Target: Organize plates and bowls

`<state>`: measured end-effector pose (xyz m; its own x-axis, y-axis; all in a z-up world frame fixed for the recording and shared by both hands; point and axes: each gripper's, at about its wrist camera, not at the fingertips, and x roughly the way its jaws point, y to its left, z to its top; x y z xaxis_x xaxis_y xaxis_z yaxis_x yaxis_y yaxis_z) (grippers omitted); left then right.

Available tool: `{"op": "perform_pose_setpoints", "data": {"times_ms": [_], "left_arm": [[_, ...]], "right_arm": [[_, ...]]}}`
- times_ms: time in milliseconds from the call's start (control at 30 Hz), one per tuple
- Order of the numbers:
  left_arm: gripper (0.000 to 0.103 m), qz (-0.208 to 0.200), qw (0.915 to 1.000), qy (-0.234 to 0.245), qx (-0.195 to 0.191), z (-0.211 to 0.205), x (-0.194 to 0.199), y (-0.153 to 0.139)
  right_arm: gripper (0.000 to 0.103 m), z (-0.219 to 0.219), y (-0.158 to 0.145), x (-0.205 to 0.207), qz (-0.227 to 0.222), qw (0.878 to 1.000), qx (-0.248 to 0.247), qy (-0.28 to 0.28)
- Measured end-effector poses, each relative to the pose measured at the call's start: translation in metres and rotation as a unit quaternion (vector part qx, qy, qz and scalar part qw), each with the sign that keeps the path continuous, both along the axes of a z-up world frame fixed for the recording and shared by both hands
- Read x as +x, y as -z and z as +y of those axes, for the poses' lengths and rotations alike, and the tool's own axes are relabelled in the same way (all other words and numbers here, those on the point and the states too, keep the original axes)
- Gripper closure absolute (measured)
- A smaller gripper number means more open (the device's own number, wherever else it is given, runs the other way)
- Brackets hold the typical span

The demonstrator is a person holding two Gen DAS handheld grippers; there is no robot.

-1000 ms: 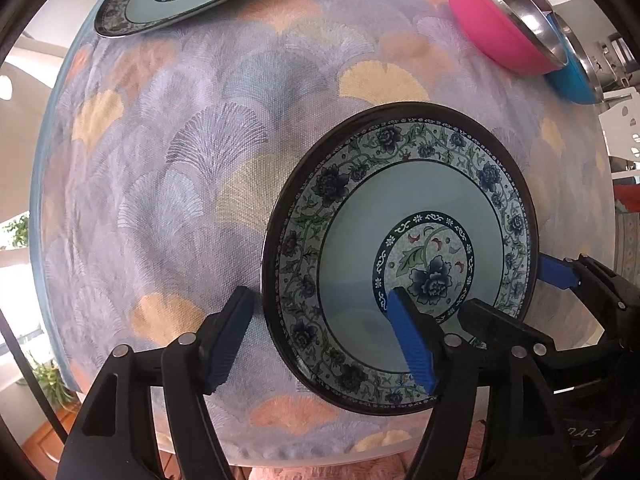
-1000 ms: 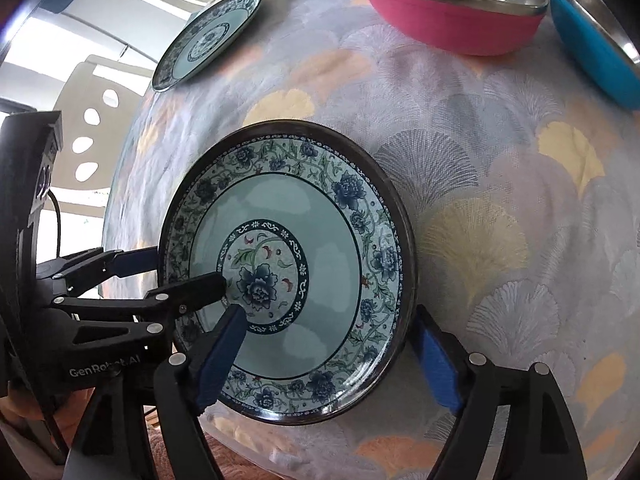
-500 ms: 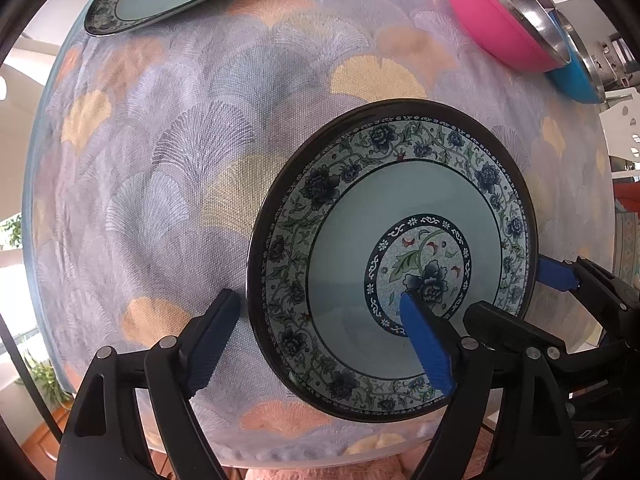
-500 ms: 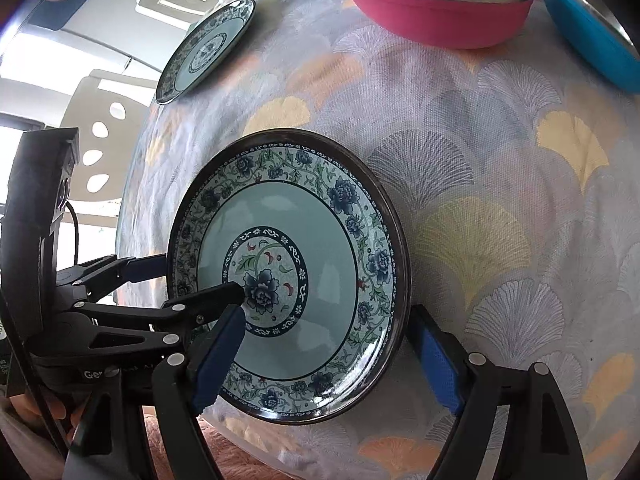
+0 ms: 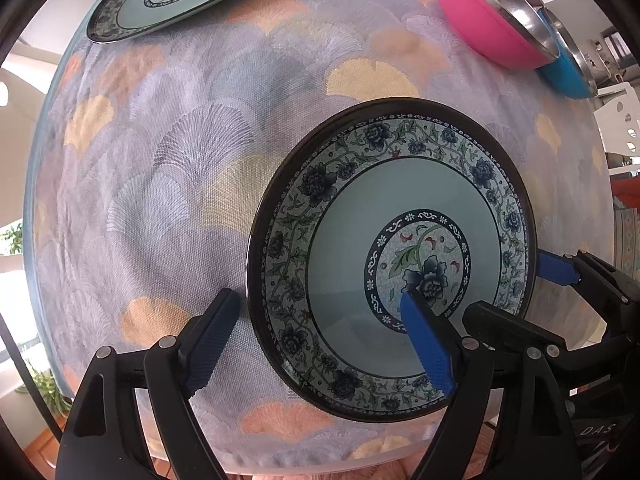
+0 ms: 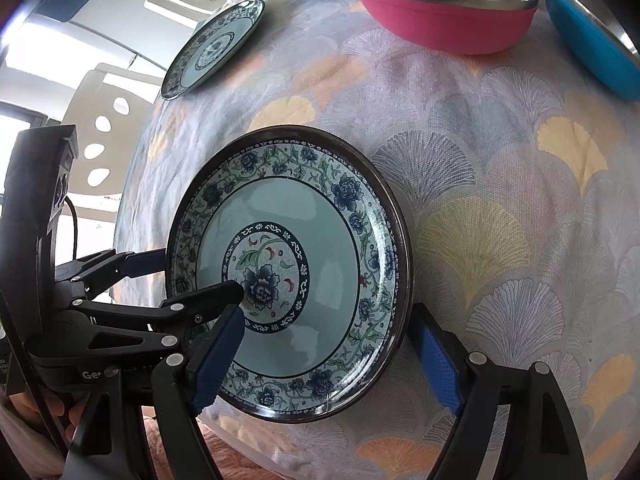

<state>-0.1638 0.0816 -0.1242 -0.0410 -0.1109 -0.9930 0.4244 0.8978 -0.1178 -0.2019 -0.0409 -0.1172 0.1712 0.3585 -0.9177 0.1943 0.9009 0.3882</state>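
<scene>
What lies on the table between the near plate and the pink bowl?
Only bare patterned tablecloth separates the near plate from the pink bowl; the right wrist view shows this stretch most plainly.

Covered by a cloth patterned with lilac, peach and yellow fan leaves. Beyond the surface edge, white chair with oval cut-outs; potted greenery lower left.

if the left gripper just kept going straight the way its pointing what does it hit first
Probably the near plate. The left gripper points down with its jaws open, astride the plate's left rim: one finger above the plate's inside, the other above the tablecloth. Depth is unclear.
</scene>
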Motion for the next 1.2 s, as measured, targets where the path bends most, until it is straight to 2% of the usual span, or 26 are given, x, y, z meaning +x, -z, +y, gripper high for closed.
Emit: {"op": "perform_pose_setpoints", "data": {"times_ms": [133,200,267,367,500,700,867,1000,1200], "left_arm": [[0.02,-0.001,0.9993,0.003,0.036,0.006,-0.005,-0.003],[0.021,-0.001,0.9978,-0.009,0.066,0.018,-0.004,-0.005],[0.021,-0.004,0.9967,-0.026,0.076,0.032,0.0,-0.01],[0.021,-0.005,0.9963,-0.057,0.064,0.054,0.011,-0.022],[0.021,-0.017,0.9947,-0.089,0.049,0.077,0.03,-0.048],[0.021,-0.049,0.9922,-0.112,0.024,0.1,0.079,-0.093],[0.021,-0.083,0.9885,-0.123,0.029,0.108,0.142,-0.117],[0.021,-0.101,0.9863,-0.128,0.025,0.114,0.201,-0.119],[0.021,-0.083,0.989,-0.121,0.021,0.104,0.267,-0.08]], "right_arm": [[0.022,0.007,-0.002,0.002,0.023,0.999,-0.034,-0.015],[0.022,0.008,-0.005,0.003,0.041,0.997,-0.059,-0.018],[0.022,0.003,-0.012,0.003,0.05,0.997,-0.066,-0.007],[0.022,-0.005,-0.032,0.007,0.044,0.997,-0.057,0.005],[0.022,-0.001,-0.068,0.028,0.017,0.998,-0.054,-0.008],[0.022,0.025,-0.125,0.089,-0.04,0.998,-0.014,-0.046],[0.022,0.041,-0.155,0.158,-0.073,0.996,0.014,-0.056],[0.022,0.044,-0.152,0.212,-0.076,0.996,0.017,-0.043],[0.022,0.032,-0.093,0.271,-0.016,1.0,0.023,0.012]]}}
